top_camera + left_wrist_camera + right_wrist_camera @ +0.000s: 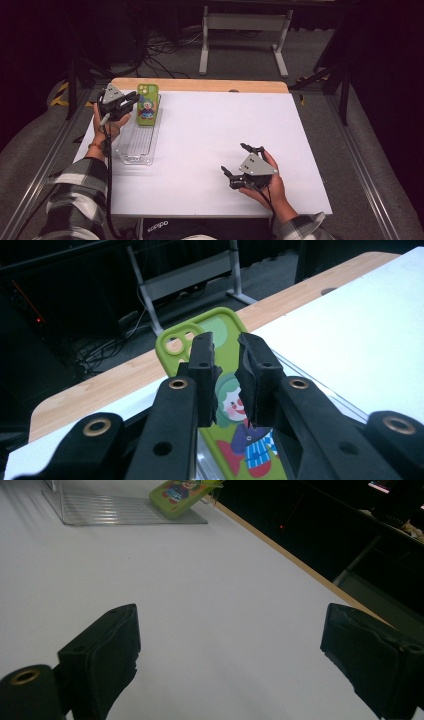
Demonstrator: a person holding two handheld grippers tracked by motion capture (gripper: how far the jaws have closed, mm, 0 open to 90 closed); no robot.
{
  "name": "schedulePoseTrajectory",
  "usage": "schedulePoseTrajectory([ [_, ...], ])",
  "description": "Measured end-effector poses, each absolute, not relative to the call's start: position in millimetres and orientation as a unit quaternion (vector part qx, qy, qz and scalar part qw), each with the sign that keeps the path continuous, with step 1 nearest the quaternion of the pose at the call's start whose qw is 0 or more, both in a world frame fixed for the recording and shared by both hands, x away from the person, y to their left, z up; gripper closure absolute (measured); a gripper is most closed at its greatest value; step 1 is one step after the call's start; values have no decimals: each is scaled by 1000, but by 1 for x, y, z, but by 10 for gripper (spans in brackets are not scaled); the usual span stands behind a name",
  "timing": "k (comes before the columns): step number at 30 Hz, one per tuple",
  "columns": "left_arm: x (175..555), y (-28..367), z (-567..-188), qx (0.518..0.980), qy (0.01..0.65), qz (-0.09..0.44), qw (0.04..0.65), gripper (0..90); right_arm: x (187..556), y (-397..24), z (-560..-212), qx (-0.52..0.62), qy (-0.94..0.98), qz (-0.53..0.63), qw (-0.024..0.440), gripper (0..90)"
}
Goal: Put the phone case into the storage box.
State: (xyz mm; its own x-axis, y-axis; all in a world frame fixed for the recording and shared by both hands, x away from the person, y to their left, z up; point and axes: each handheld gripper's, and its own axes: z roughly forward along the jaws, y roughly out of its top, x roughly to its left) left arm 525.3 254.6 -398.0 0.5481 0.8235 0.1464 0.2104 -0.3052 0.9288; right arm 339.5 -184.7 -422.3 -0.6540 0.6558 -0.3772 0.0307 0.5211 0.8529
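Observation:
A green phone case with a cartoon clown on it leans tilted at the far end of a clear plastic tray on the left of the white table. My left gripper is held just left of the case, its tips close to the case's edge. In the left gripper view the jaws stand nearly together with nothing between them, and the case lies just beyond them. My right gripper rests open near the front right of the table. Its jaws are wide apart over bare tabletop, far from the case and the tray.
The white table top ends in a wooden strip along its far edge. Beyond it are a white table frame and cables on the dark floor. Metal rails run along both sides.

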Motion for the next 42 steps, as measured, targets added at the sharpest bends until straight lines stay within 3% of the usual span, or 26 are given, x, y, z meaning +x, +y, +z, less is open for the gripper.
schedulePoseTrajectory([
  [12,512,250,-394,732,339,324,494,758,340,-188,-418,222,788,449,359,98],
  [32,492,240,-389,730,320,332,504,614,339,-190,-416,223,785,453,359,100],
  [42,486,236,-389,726,319,340,505,498,339,-189,-416,219,787,452,357,100],
])
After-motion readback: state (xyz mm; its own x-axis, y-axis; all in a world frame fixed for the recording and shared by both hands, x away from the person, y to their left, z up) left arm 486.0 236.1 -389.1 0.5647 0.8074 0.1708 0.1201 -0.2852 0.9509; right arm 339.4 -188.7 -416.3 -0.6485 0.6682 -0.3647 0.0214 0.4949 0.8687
